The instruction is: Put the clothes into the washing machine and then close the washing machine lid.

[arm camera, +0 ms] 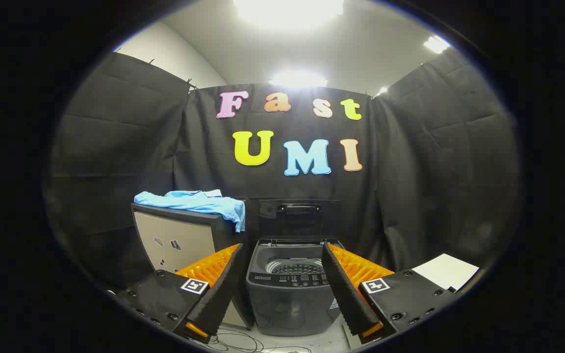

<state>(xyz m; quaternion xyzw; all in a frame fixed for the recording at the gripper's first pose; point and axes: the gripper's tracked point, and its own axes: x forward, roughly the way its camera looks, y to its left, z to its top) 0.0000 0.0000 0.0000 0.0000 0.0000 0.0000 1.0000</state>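
Blue shirt (194,202) draped over a cabinet (177,240), beside the open washing machine (290,289).
Tongs (282,282) spread apart, empty; machine lies between and beyond the fingers, lid (298,218) raised, shirt beyond the left finger.

Ribbed fingers (223,289) w/ square markers

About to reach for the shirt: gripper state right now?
Gripper: open, holding nothing; the washing machine shows beyond the fingers, lid up.
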